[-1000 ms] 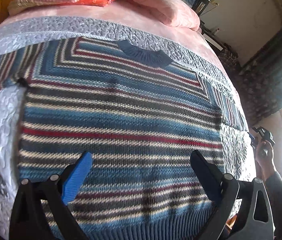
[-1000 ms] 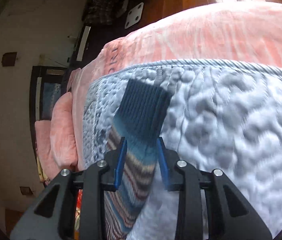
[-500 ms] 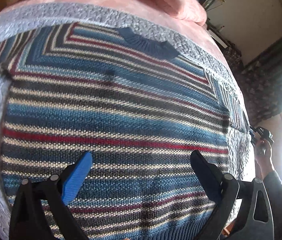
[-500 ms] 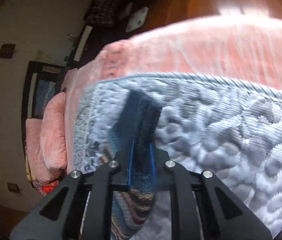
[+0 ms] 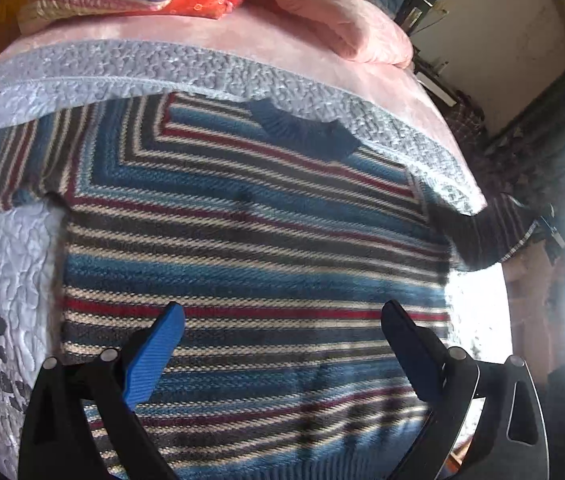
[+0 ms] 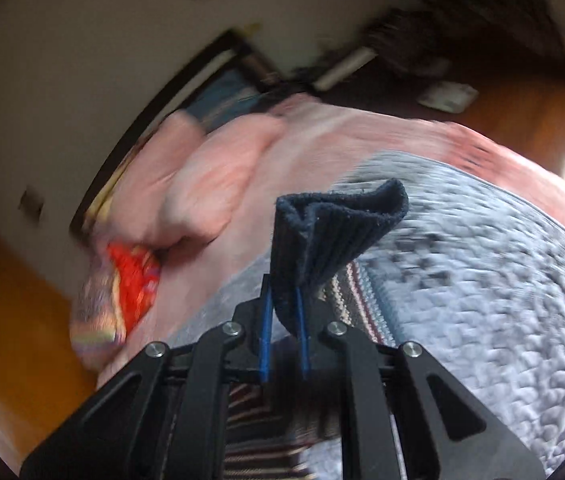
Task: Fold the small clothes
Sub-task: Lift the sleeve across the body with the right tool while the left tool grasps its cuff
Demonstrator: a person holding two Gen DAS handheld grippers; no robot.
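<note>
Lying flat on the quilted bedspread (image 5: pixel 14 264), collar toward the pink pillows (image 5: pixel 346 28): the striped sweater (image 5: pixel 250 240), with one sleeve lifting off beside the bed edge. Hovering over the sweater's lower half, left tongs (image 5: pixel 282 320) spread wide and gripping nothing. Pinching the dark ribbed cuff (image 6: pixel 322 232) tightly above the bedspread, right tongs (image 6: pixel 282 312) nearly closed, cuff folding over past the blue pads.

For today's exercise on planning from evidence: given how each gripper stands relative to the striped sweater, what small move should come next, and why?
Probably carry the sleeve cuff across onto the sweater body. The right gripper is shut on the cuff, lifted off the quilt; the left gripper hovers open above the flat body.
</note>
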